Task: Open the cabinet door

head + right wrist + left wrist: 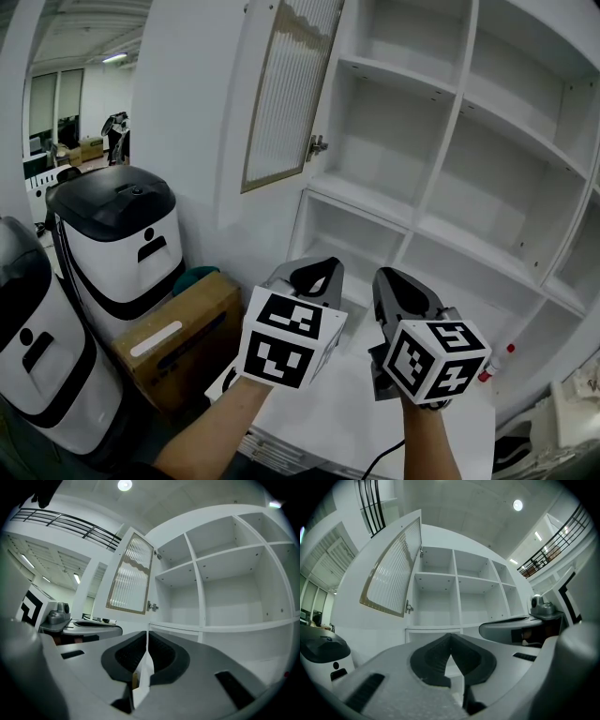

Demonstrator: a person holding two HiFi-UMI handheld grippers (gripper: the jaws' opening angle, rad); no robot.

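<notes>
To the near left stand two white-and-black bins, one (pixel 122 234) farther back and one (pixel 37 366) closer. A single cardboard box (pixel 183 337) sits on the floor between them and the white counter (pixel 347 422). One small red-capped item (pixel 497 362) lies at the counter's right edge. Nothing stands between the grippers and the white shelving unit (pixel 459 122), whose compartments are bare.

The one cabinet door (pixel 281 94) is at the upper left of the shelving, already open. It is hinged (pixel 317 146) on its right edge and swung out to the left, away from the compartments. Its long axis runs up and down, and its ribbed glass panel sits in a tan frame.

There are two grippers, side by side and well short of the door. The left gripper (pixel 314 272) has its jaws clenched together on nothing. The right gripper (pixel 398 286) is likewise pinched closed and empty.
</notes>
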